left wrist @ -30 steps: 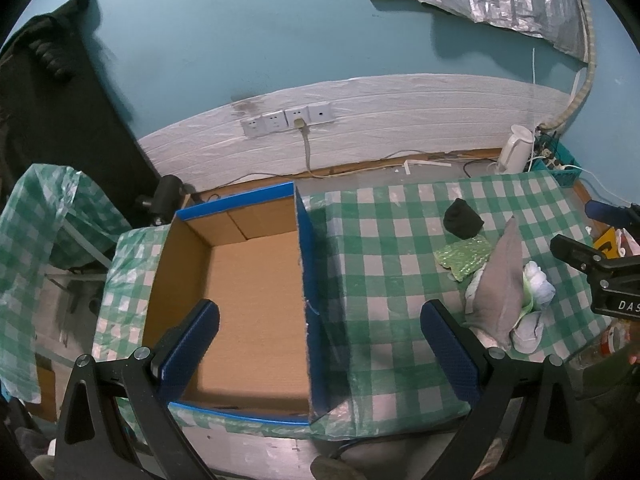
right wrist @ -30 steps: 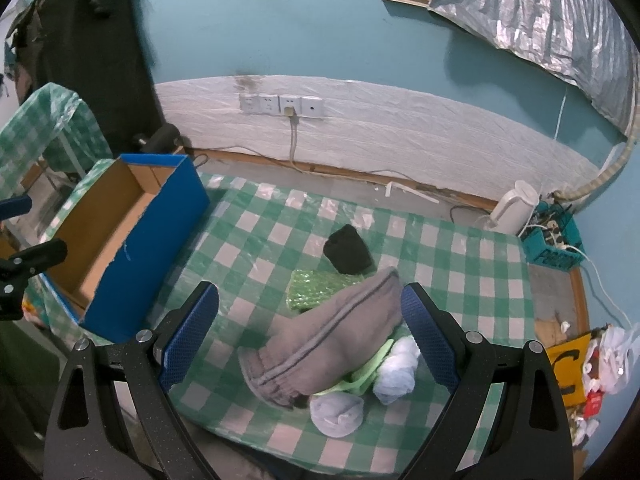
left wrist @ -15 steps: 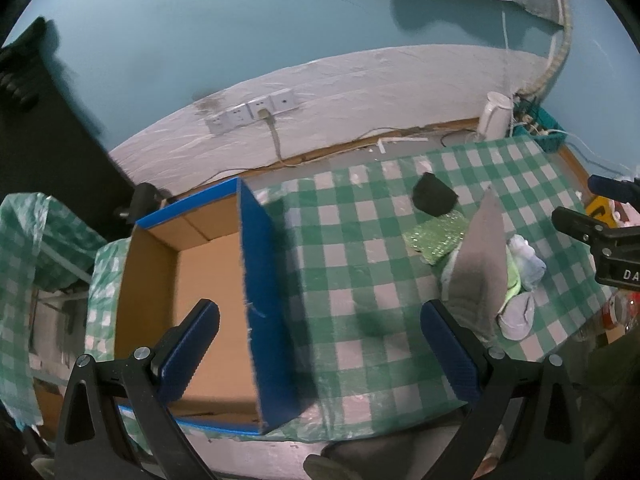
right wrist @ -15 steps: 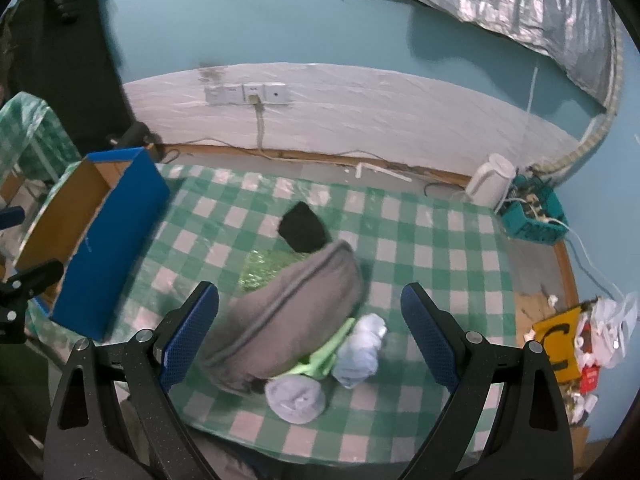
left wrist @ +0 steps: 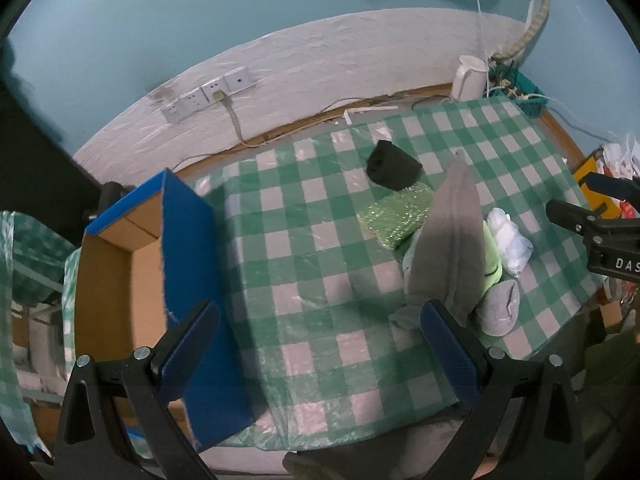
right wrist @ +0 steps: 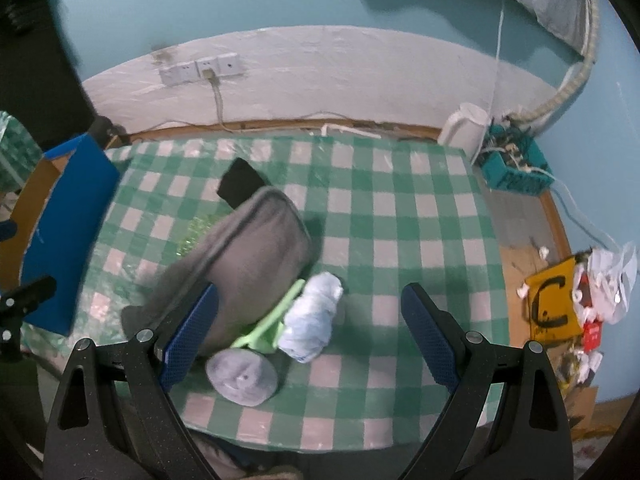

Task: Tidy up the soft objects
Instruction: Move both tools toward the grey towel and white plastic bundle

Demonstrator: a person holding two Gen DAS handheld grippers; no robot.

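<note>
Grey folded cloth [right wrist: 248, 256] lies atop rolled socks [right wrist: 310, 326].

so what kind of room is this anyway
Probably a lived-in room at home, used as a makeshift workspace: a table under a green checked plastic cloth, a white electric kettle on the floor by the wall sockets, and a tray of tangled cables.

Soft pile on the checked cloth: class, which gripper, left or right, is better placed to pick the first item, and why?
Probably right. The right gripper hangs open directly over the pale blue roll and grey roll. The left gripper is open over bare cloth beside the blue box.
</note>
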